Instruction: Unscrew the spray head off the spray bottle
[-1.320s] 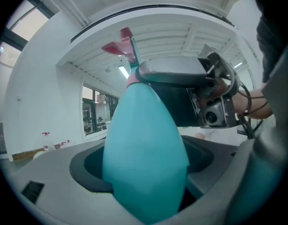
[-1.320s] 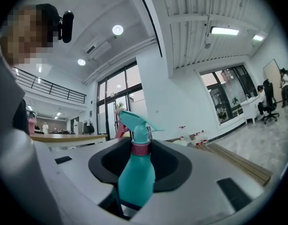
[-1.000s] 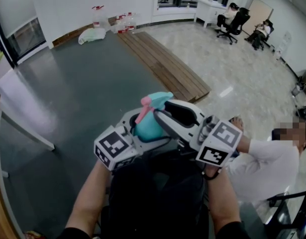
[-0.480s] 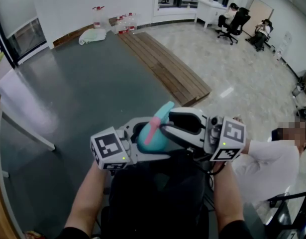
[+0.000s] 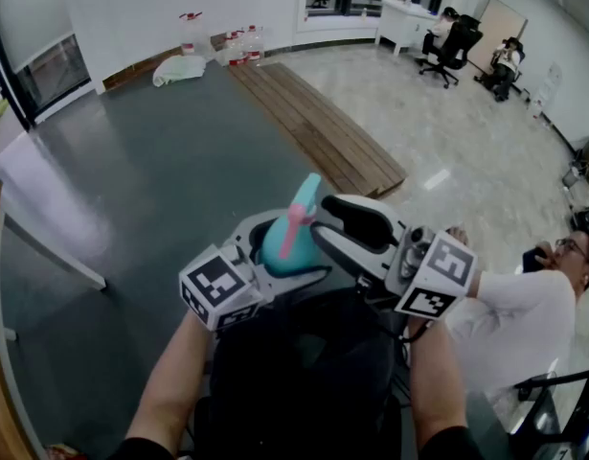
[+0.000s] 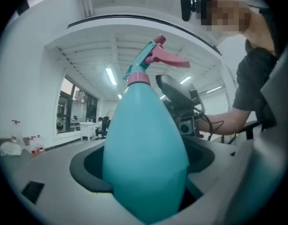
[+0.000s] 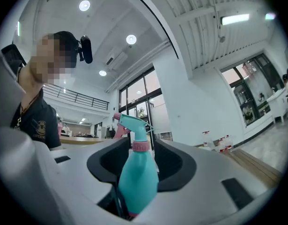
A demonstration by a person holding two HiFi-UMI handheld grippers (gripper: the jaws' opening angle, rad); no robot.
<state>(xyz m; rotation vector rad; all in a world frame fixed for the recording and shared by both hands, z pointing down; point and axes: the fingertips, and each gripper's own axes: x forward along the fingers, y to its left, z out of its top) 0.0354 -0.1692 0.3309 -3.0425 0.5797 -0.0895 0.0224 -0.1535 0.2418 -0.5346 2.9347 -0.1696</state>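
Observation:
A teal spray bottle (image 5: pixel 278 249) with a pink collar and trigger stands upright in front of my chest. My left gripper (image 5: pixel 283 260) is shut on its fat body (image 6: pixel 146 149), which fills the space between the jaws. The spray head (image 5: pixel 304 199) sticks up above, nozzle pointing away from me. My right gripper (image 5: pixel 323 234) comes in from the right with the bottle (image 7: pixel 138 182) between its jaws. Those jaws have just been opening, and a gap shows on either side of the pink collar (image 7: pixel 140 146).
Brown wooden boards (image 5: pixel 318 127) lie on the floor ahead. Water bottles (image 5: pixel 237 41) and a white bag (image 5: pixel 179 68) sit by the far wall. A person in white (image 5: pixel 514 319) sits close at my right. More people sit at a desk (image 5: pixel 447 36) far off.
The spray head has swung round: its nozzle pointed right, now it points up and away. Both grippers dipped slightly with the bottle and came back up.

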